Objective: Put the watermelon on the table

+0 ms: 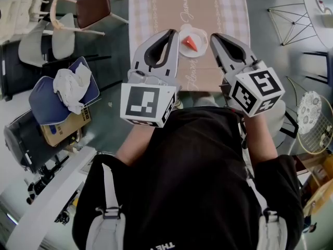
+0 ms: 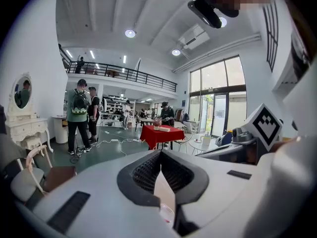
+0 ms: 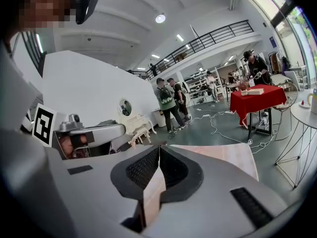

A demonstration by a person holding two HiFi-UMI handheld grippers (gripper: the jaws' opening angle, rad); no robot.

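Both of my pairs of jaws are pressed together with nothing between them. The left gripper (image 1: pixel 173 33) and the right gripper (image 1: pixel 213 36) hang side by side over the near end of the table (image 1: pixel 156 4), their tips pointing to the far side.

The watermelon (image 1: pixel 192 44) is a small red wedge lying on a white plate (image 1: pixel 183 35) near the middle of the table. From above, the plate sits in the gap between my two tips, with the left tip just beside its left rim and the right tip just beside its right rim. Neither touches it, and I judge that the plate lies lower than both sets of jaws.

That makes the wedge ahead of and below me, slightly right of my left jaws and slightly left of my right ones. The two hands look about equally near. The left seems a little better lined up, because in the left gripper view the plate's rim (image 2: pixel 166 213) shows low in the slot under the closed left gripper (image 2: pixel 159 153). The right gripper view shows only bare cloth past the closed right gripper (image 3: pixel 159 148).

The wedge is too small for me to be sure which way its long edge runs. Whichever hand goes, its jaws must first part and then dip towards the plate.
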